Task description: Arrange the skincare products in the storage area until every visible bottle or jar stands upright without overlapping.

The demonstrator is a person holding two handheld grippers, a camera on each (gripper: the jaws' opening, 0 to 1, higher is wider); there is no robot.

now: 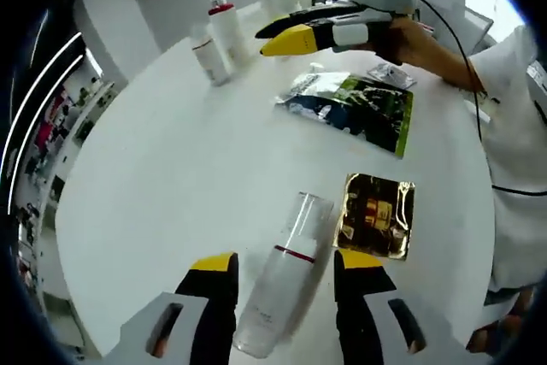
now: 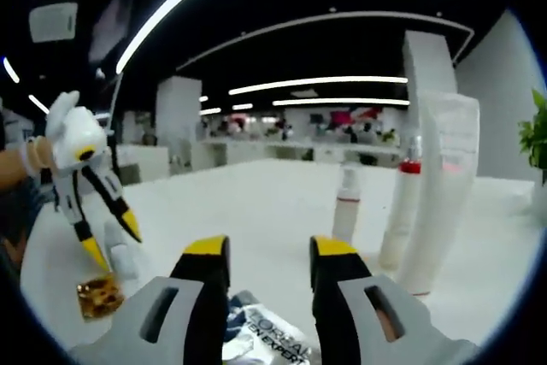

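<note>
A white bottle (image 1: 280,290) with a clear cap and a red band lies on its side on the white table (image 1: 171,177). My left gripper (image 1: 286,264) is open, with one jaw on each side of the bottle. Two more bottles stand upright at the far side: a taller one with a red band (image 1: 227,30) and a smaller one (image 1: 209,59). My right gripper (image 1: 269,40) hovers near them, held by a hand. In the right gripper view my right gripper (image 2: 269,254) is open and holds nothing. Beyond it stand the small bottle (image 2: 346,204) and the red-banded bottle (image 2: 402,215). My left gripper (image 2: 111,241) is at the left.
Flat packets lie on the table: a green and black one (image 1: 363,107), a gold one (image 1: 377,215) and a small silvery one (image 1: 391,74). A tall white container (image 2: 449,194) stands beside the upright bottles. A printed sachet (image 2: 265,338) lies under my right jaws. A person's white sleeve (image 1: 513,108) is at the right.
</note>
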